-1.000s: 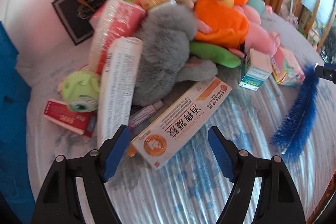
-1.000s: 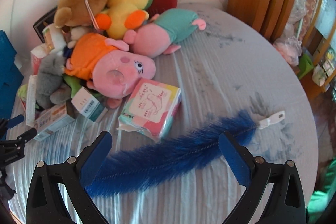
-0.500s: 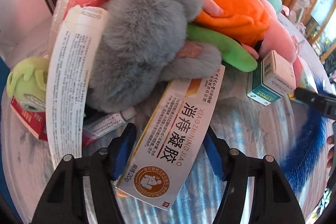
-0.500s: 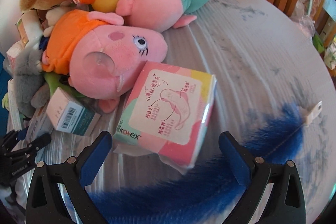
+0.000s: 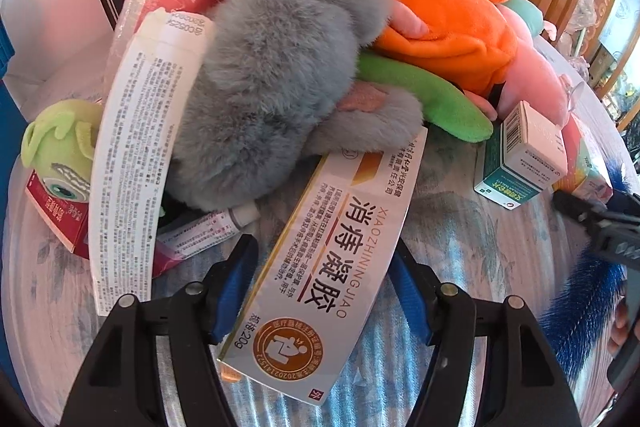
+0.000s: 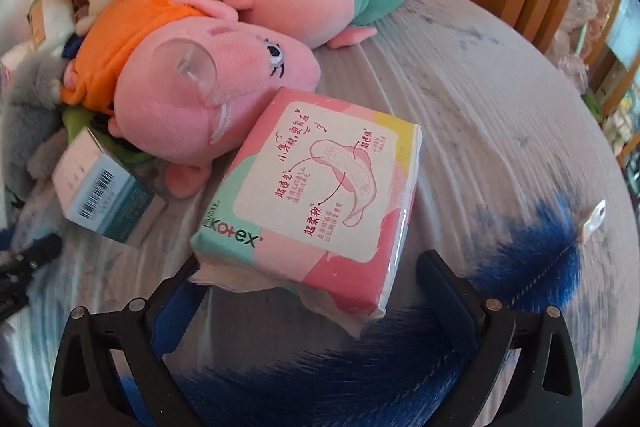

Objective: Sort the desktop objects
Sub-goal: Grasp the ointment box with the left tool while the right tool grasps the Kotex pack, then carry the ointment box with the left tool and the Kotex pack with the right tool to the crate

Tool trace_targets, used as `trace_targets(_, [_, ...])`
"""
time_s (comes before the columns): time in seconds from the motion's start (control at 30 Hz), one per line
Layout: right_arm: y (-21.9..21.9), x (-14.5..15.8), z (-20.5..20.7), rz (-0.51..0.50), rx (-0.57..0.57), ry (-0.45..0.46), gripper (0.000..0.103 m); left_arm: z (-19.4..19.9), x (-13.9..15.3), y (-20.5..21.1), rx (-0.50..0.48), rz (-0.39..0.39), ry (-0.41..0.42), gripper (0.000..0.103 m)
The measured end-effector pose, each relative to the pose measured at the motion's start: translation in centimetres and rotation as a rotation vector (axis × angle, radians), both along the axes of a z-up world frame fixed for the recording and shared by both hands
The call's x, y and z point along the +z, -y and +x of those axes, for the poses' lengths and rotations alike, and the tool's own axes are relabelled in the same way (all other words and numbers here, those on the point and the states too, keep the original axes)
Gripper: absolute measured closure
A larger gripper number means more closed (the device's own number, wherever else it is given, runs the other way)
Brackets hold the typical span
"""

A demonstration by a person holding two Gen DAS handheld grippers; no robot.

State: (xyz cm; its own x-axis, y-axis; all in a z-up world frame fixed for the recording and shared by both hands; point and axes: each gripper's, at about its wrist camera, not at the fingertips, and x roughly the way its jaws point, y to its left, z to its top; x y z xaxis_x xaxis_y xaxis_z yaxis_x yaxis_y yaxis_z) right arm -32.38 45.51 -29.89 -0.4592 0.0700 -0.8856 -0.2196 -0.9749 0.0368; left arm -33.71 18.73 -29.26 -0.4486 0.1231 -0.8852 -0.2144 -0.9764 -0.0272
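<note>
The left hand-held gripper is shown straddling the long white-and-orange cardboard medicine box, its jaws having just been closing then easing slightly apart; whether the pads press cannot be told. The box lies flat on the table, its far end pinned under one grey plush toy. The right hand-held gripper stands released around one pink sanitary-pad packet, beside one blue fluffy duster.

White-and-orange box with black characters and a brown round seal. At its 11 o'clock, a grey plush. Pink pack with yellow and teal patches; blue duster at its 6 o'clock. Bench cloth pale grey, blue-flecked.
</note>
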Motion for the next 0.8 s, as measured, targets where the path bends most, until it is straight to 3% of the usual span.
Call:
trace_targets(0.07, [0.0, 1.3, 0.7, -0.033, -0.017, -0.068, 0.004, 0.3, 0.1, -0.1, 0.006, -0.001, 0.006, 0.038])
trace_targets(0.13, [0.3, 1.8, 0.5, -0.054, -0.021, -0.094, 0.022, 0.6, 0.1, -0.2, 0.011, -0.002, 0.009, 0.041])
trace_targets(0.2, [0.4, 1.1, -0.2, -0.055, -0.039, -0.063, 0.026, 1.2, 0.3, -0.4, 0.01, -0.002, 0.016, 0.049])
trace_targets(0.33, [0.5, 1.5, -0.1, -0.045, -0.04, -0.07, 0.033, 3.0, 0.8, -0.1, 0.011, 0.015, 0.029, 0.055])
trace_targets(0.53, [0.3, 3.7, 3.0, -0.042, -0.002, -0.131, 0.035, 7.0, 3.7, 1.2, 0.005, 0.005, -0.037, 0.058])
trace_targets(0.7, [2.3, 7.7, 6.8, -0.011, 0.085, -0.222, 0.035, 12.0, 7.6, 3.8, 0.038, 0.004, -0.143, 0.058])
trace_targets(0.8, [4.7, 10.5, 8.8, -0.001, 0.153, -0.271, 0.035, 12.4, 10.4, 6.2, 0.072, 0.01, -0.206, 0.058])
